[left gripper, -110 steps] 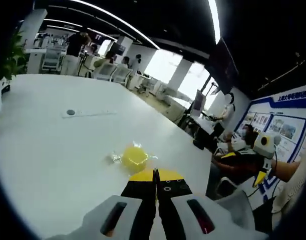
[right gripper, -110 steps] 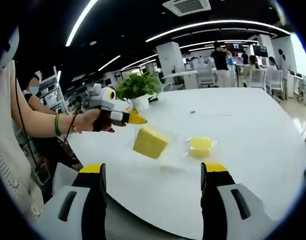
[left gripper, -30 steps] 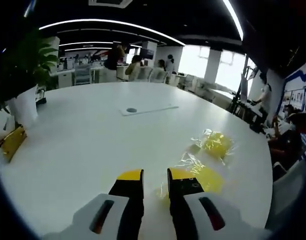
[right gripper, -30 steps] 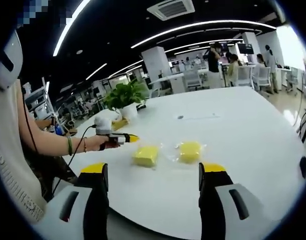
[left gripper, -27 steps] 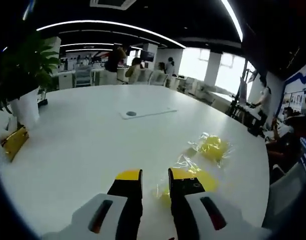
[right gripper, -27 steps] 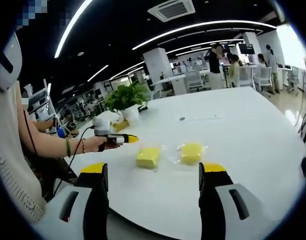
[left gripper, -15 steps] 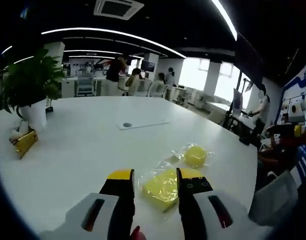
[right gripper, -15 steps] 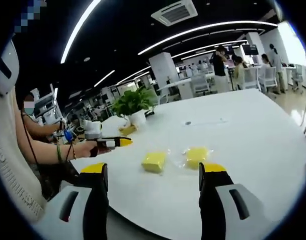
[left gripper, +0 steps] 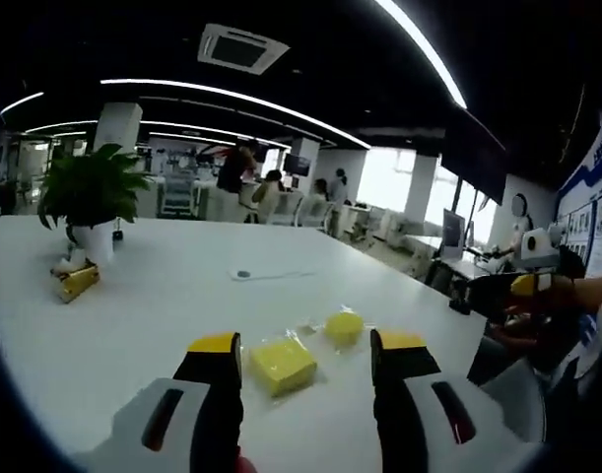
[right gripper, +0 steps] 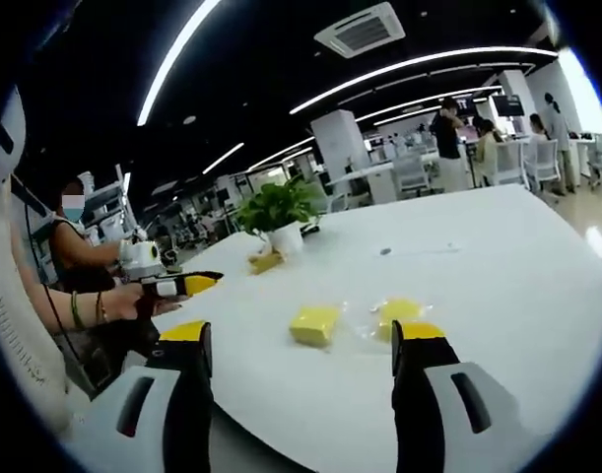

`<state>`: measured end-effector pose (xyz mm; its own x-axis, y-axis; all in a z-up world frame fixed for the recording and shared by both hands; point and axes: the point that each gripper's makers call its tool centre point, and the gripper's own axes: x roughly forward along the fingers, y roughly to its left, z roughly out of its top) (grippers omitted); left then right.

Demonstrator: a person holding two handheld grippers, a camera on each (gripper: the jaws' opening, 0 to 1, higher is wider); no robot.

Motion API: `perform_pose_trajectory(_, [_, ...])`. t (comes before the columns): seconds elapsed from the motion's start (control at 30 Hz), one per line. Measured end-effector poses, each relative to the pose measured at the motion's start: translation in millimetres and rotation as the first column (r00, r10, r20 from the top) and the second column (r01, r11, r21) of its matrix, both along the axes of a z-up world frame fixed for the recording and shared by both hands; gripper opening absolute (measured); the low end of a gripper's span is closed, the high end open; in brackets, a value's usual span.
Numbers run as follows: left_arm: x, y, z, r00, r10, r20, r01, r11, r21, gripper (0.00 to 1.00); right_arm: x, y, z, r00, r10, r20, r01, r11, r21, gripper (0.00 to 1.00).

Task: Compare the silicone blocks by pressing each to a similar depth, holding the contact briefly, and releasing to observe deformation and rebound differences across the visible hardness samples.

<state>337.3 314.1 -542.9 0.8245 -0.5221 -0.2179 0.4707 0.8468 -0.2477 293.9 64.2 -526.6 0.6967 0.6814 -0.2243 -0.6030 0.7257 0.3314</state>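
Observation:
Two yellow silicone blocks lie on the white table (left gripper: 153, 296). In the left gripper view the square block (left gripper: 281, 363) sits just ahead, between my left gripper's (left gripper: 306, 345) open jaws and untouched by them. The rounder block (left gripper: 344, 326), in clear wrap, lies just beyond it. The right gripper (left gripper: 525, 285) shows at the far right in a hand. In the right gripper view my right gripper (right gripper: 302, 331) is open and well short of the square block (right gripper: 314, 322) and the wrapped block (right gripper: 399, 311). The left gripper (right gripper: 190, 284) hovers at the left, off the table edge.
A potted plant (left gripper: 92, 197) and a small yellow object (left gripper: 76, 283) stand at the table's far left, also seen as the plant (right gripper: 279, 212) and object (right gripper: 265, 261). A person's arm (right gripper: 84, 305) holds the left gripper. Chairs and people are beyond the table.
My left gripper's jaws went from shut to wide open, and it drew back from the square block. The right gripper stayed open, with its view shifting slightly.

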Motion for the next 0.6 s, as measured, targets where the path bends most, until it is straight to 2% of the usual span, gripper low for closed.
perform_pose_trajectory(0.1, [-15.8,7.5,0.8,1.0,0.025,-0.009,-0.025,1.0,0.006,0.59,-0.9,6.1,-2.1,1.0,0.009,-0.004,-0.009,1.0,0.001,0.76])
perform_pose_trajectory(0.33, [-39.7,29.3,3.7,0.997,0.076,-0.017,-0.076,0.997,0.006,0.62,-5.1,5.9,-2.4,1.0,-0.01,0.008,0.01,1.0,-0.014,0.76])
perform_pose_trajectory(0.6, [-54.0,31.0,9.2,0.996,0.093,-0.009,-0.093,0.996,0.002,0.64,-18.7,-0.6,-1.7,1.0,-0.024,0.007,0.024,1.0,-0.004,0.75])
